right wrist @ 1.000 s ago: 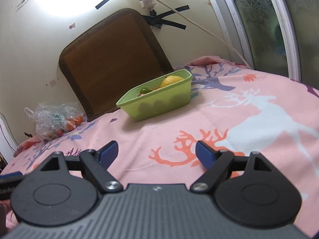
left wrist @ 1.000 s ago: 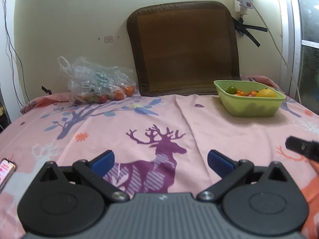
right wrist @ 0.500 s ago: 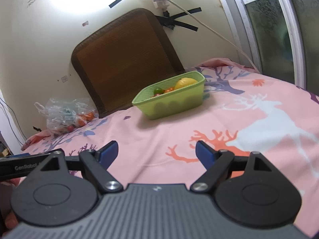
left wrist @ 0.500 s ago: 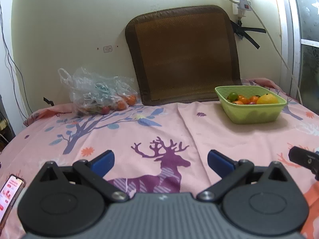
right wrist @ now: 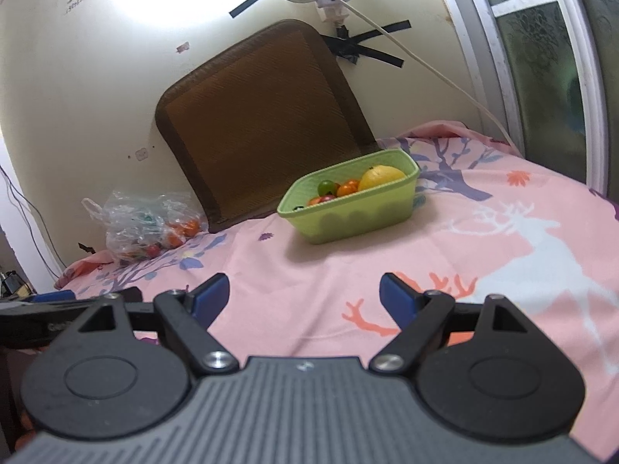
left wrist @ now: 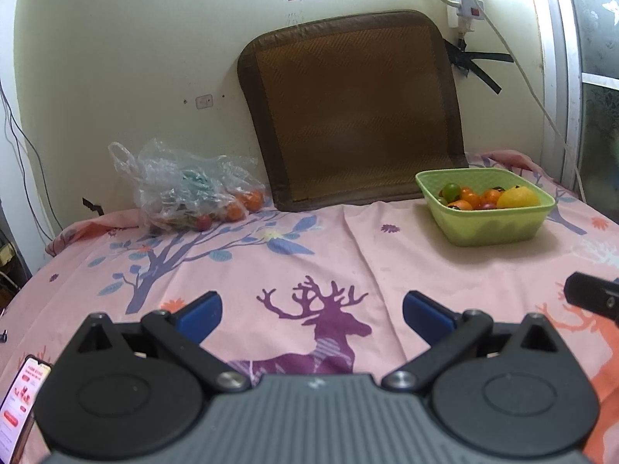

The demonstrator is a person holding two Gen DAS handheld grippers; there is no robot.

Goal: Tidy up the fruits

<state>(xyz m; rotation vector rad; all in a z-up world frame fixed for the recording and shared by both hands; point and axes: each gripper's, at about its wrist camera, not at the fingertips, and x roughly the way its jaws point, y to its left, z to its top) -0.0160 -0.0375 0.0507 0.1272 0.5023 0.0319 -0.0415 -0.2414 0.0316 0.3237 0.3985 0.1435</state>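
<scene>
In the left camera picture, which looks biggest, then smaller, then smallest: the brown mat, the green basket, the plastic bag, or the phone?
1. brown mat
2. plastic bag and green basket: look about alike, can't rank them
3. phone, partly cut off at the edge

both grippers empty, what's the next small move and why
Probably bring the left gripper forward toward the plastic bag at the far left of the bed. Both grippers are open and hold nothing, loose fruit still sits in that bag, and the green basket already holds fruit. The bag is on the left gripper's side; the right gripper faces the basket.
</scene>
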